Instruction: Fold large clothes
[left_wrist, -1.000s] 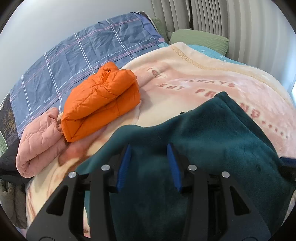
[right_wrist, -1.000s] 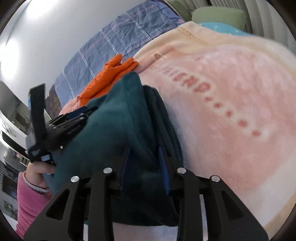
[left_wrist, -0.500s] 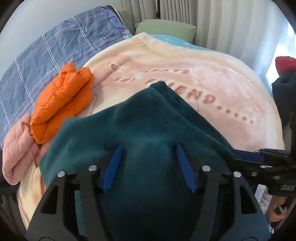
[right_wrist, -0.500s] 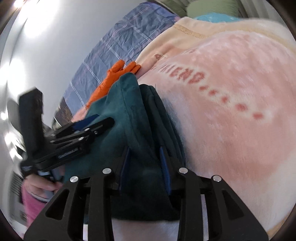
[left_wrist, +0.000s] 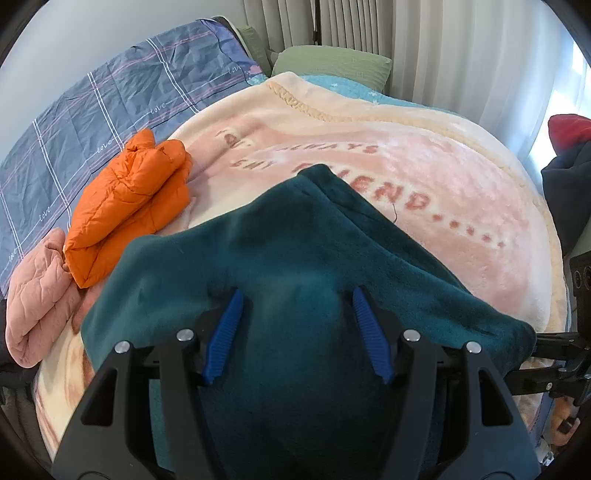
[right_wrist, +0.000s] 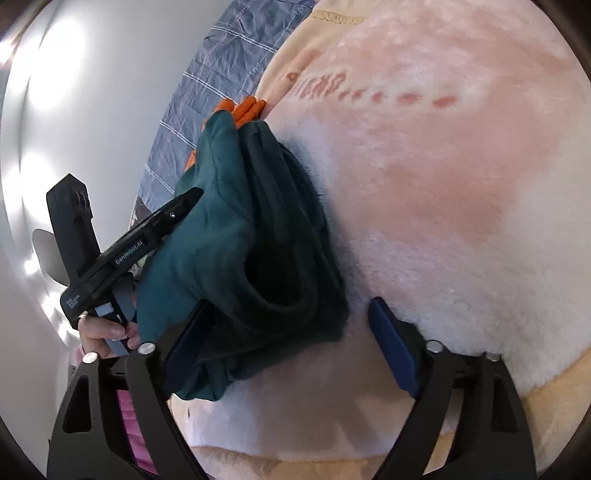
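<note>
A dark teal fleece garment (left_wrist: 295, 258) lies folded on the pink blanket (left_wrist: 424, 173) of the bed. In the right wrist view the teal garment (right_wrist: 258, 236) shows as a stack of several layers. My left gripper (left_wrist: 297, 332) is open, its blue pads spread over the garment's near part. My right gripper (right_wrist: 291, 339) is open, its left pad against the garment's lower corner, its right pad over bare blanket (right_wrist: 461, 184). The left gripper (right_wrist: 162, 225) also shows in the right wrist view, resting on the garment's left side.
A folded orange puffer jacket (left_wrist: 129, 199) and a folded pink quilted garment (left_wrist: 37, 306) lie at the left of the bed. A blue checked sheet (left_wrist: 110, 103) and a green pillow (left_wrist: 332, 66) are behind. Dark clothes (left_wrist: 569, 173) hang at the right edge.
My right gripper has opened and let go of the teal garment, which now lies on the blanket. My left gripper has opened wider and turned to the right.
</note>
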